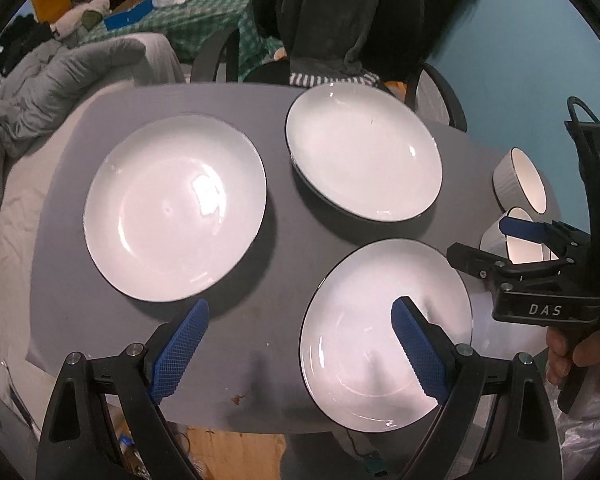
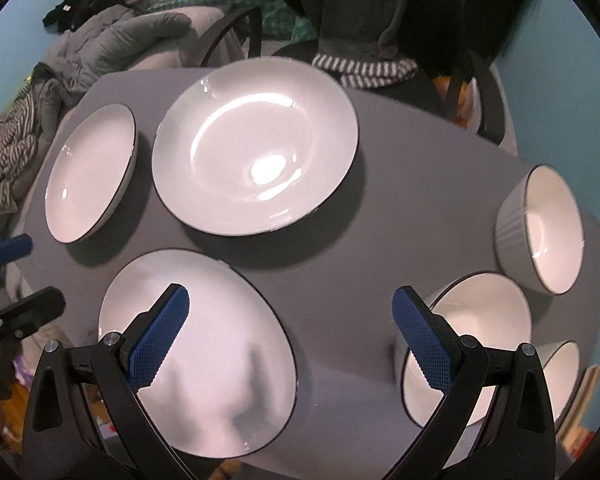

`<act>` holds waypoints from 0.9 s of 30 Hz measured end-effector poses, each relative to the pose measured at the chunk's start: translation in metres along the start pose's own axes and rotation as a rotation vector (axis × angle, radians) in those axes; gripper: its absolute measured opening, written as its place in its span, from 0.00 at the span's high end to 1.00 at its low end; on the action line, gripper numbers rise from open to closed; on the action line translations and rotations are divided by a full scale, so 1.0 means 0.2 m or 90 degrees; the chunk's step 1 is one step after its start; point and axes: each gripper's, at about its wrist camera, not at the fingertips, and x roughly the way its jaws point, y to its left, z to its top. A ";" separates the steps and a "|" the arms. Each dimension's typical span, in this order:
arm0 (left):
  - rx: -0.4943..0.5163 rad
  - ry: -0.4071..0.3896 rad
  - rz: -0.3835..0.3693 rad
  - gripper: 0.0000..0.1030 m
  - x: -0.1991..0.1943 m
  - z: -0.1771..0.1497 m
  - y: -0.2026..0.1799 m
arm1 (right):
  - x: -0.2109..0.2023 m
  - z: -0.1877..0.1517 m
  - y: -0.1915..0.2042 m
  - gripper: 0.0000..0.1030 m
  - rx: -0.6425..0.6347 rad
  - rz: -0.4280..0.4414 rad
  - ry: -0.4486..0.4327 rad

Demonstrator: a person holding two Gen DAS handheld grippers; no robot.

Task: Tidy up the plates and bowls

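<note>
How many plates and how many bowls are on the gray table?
Plates: 3, the left plate, the far plate and the near plate.
Bowls: 3, the far bowl, the middle bowl and the near bowl.
Total: 6.

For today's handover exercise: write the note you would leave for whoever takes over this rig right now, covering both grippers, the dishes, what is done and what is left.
Left gripper: open, holding nothing, above the table's near edge.
Right gripper: open, holding nothing.
Three plates lie apart on the grey table.
Three bowls stand apart at the right end.
Done: nothing stacked.
Left: stack plates, nest bowls.
</note>
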 end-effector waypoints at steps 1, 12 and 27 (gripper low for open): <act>-0.002 0.006 -0.005 0.11 0.01 0.00 0.01 | 0.01 0.00 0.00 0.02 0.000 0.003 0.006; 0.010 0.074 -0.018 0.11 0.15 -0.08 0.03 | 0.13 -0.10 0.01 0.22 -0.020 0.037 0.080; -0.036 0.138 -0.056 0.42 0.27 -0.15 0.09 | 0.24 -0.22 -0.05 0.71 0.047 0.052 0.133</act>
